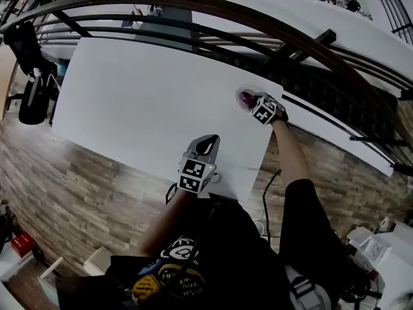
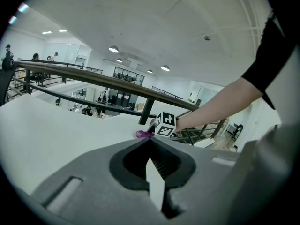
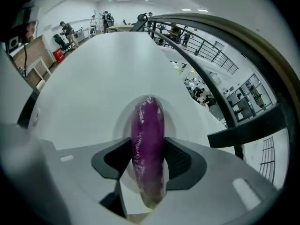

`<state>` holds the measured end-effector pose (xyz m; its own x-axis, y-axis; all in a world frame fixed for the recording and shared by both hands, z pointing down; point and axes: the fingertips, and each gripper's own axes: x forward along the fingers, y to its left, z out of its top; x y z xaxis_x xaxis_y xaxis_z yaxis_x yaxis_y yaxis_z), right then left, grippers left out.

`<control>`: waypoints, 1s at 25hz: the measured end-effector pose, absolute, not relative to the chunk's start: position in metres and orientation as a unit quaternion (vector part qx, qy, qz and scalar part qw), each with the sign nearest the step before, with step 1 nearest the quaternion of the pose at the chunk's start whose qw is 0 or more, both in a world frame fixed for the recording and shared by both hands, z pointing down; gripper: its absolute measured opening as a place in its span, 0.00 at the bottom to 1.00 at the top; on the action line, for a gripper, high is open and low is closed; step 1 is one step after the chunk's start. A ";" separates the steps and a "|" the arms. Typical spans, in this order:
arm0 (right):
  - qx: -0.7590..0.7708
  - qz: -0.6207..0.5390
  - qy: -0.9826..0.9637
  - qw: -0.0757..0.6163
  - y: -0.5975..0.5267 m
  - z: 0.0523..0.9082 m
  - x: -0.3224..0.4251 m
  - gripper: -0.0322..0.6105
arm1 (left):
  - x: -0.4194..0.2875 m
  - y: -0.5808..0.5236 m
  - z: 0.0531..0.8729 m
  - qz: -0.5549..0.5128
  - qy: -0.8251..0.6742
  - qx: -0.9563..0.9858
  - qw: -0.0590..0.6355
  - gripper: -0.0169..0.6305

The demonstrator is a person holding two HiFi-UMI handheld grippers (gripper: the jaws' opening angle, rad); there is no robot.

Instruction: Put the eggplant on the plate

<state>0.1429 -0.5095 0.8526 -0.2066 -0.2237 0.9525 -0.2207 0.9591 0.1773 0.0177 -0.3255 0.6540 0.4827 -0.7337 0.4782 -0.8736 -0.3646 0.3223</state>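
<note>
A long purple eggplant (image 3: 148, 144) lies lengthwise between the jaws of my right gripper (image 3: 148, 143), both pads pressed against its sides. A pale round plate (image 3: 117, 121) sits directly under it. In the head view the eggplant (image 1: 246, 98) and plate (image 1: 239, 92) are near the white table's far right corner, with the right gripper (image 1: 256, 104) pointing steeply down onto them. My left gripper (image 1: 208, 142) hovers near the table's front edge, shut and empty. The left gripper view looks past its closed tips (image 2: 150, 139) across the table to the eggplant (image 2: 142, 134) and the right gripper's marker cube (image 2: 165, 124).
The white table (image 1: 142, 95) ends just right of the plate. A dark curved railing (image 1: 258, 24) runs behind it, with a drop to a lower floor beyond. A black chair (image 1: 29, 70) stands off the table's left end. Wood flooring lies below the front edge.
</note>
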 end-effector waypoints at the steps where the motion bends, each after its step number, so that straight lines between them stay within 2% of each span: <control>1: 0.138 0.002 -0.779 0.612 -0.510 0.852 0.140 0.39 | 0.014 -0.325 0.655 0.124 -0.497 0.812 0.279 0.03; 5: 0.144 0.003 -0.798 0.585 -0.501 0.837 0.131 0.48 | 0.005 -0.321 0.656 0.116 -0.499 0.811 0.284 0.03; 10: 0.255 0.029 -0.855 0.451 -0.463 0.762 0.135 0.51 | 0.010 -0.330 0.639 0.104 -0.486 0.823 0.274 0.03; 15: 0.420 0.110 -0.867 0.245 -0.383 0.665 0.156 0.35 | 0.034 -0.338 0.595 0.094 -0.449 0.857 0.235 0.03; 17: 0.477 0.127 -0.851 0.180 -0.344 0.630 0.173 0.21 | 0.056 -0.329 0.576 0.086 -0.429 0.872 0.221 0.03; 19: 0.527 0.151 -0.828 0.118 -0.316 0.603 0.190 0.15 | 0.078 -0.323 0.560 0.075 -0.407 0.886 0.210 0.03; 22: 0.569 0.184 -0.799 0.065 -0.276 0.585 0.207 0.05 | 0.106 -0.304 0.559 0.084 -0.381 0.897 0.207 0.03; 25: 0.579 0.190 -0.791 0.052 -0.259 0.579 0.214 0.05 | 0.120 -0.291 0.554 0.093 -0.363 0.906 0.195 0.03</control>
<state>0.2142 -0.2594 0.5793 -0.3239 -0.8964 0.3025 -0.9359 0.2567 -0.2414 0.1200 -0.2910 0.5541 0.7192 -0.6220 0.3095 -0.6943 -0.6607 0.2855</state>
